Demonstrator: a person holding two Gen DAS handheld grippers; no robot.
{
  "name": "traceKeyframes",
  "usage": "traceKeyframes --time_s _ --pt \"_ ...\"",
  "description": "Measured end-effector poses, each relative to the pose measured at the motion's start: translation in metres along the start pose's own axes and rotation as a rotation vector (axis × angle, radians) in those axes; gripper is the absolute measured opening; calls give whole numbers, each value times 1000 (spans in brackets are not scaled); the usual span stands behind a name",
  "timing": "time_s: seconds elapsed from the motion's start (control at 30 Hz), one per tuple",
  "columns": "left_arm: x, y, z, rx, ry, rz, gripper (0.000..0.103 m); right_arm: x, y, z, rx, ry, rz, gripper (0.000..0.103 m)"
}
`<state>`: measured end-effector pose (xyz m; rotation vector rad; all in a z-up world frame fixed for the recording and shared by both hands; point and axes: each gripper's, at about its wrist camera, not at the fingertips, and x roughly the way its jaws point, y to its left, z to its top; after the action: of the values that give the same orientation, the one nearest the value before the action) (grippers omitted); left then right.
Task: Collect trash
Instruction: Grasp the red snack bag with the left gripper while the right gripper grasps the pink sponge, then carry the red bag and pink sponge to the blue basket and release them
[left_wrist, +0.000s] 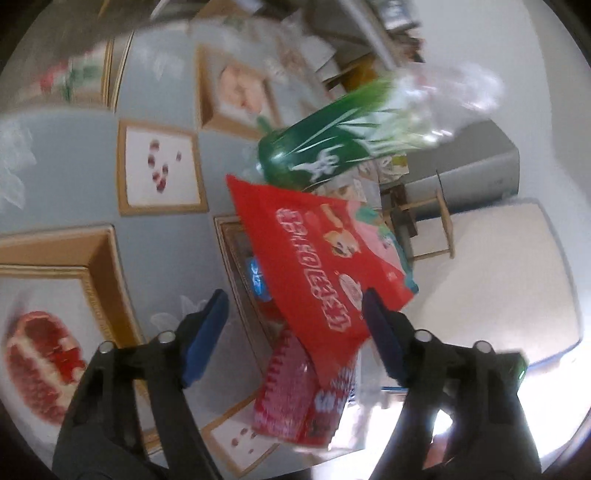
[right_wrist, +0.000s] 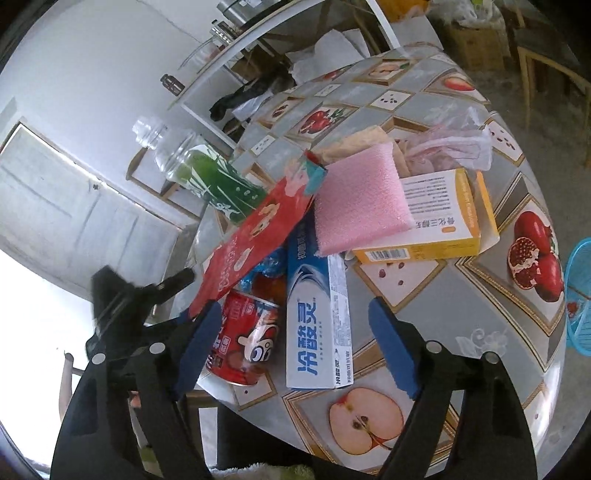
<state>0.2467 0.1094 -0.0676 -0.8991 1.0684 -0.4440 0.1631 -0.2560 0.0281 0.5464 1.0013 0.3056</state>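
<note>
Presently catalogued on the round table with the fruit-print oilcloth (right_wrist: 461, 280): a heap of trash near its edge. Item one, a flat red foil snack packet (right_wrist: 251, 240), leaning over a red drink can (right_wrist: 247, 343) lying on its side. Item two, a long blue-and-white toothpaste carton (right_wrist: 319, 314), just beside the can. Item three, a pink foam sponge pad (right_wrist: 360, 199), resting on a yellow-and-white medicine box (right_wrist: 443, 214). Item four, a clear plastic bottle with a green label (right_wrist: 207, 177), lying behind the packet; a crumpled clear plastic bag (right_wrist: 454, 147) lies further back. A blue mesh basket (right_wrist: 580, 295) shows at the frame edge. Left gripper (left_wrist: 295, 332): jaws apart, gripping nothing, the packet's lower corner between its blue pads (left_wrist: 207, 332). Right gripper (right_wrist: 291, 343): jaws apart, empty, poised over carton and can. Judgement: the step in hand is a first pick; the left should pinch the packet's stiff seam squarely, since foil slips, and lift gently so the can beneath does not roll off the edge.
</note>
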Motion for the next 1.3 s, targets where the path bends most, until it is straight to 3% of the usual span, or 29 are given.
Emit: traceKeyframes --time_s 0.23,0.4,0.5,0.8,0.97,1.3 --pt "25 12 3 -112 55 -85 45 -9 -24 3 72 -8 -4 74" --pt "31 6 -2 -103 61 -125 17 -12 -32 16 84 -12 23 69" --pt "30 -1 -6 -86 53 -140 9 -10 -37 31 100 -19 45 68" --pt "28 -18 -11 -28 19 -119 6 25 -74 69 256 31 70 56" --pt "30 -23 -8 -6 15 -102 6 43 -84 70 313 77 92 55" --pt "34 -35 -6 17 20 -89 5 59 -90 71 355 107 135 36"
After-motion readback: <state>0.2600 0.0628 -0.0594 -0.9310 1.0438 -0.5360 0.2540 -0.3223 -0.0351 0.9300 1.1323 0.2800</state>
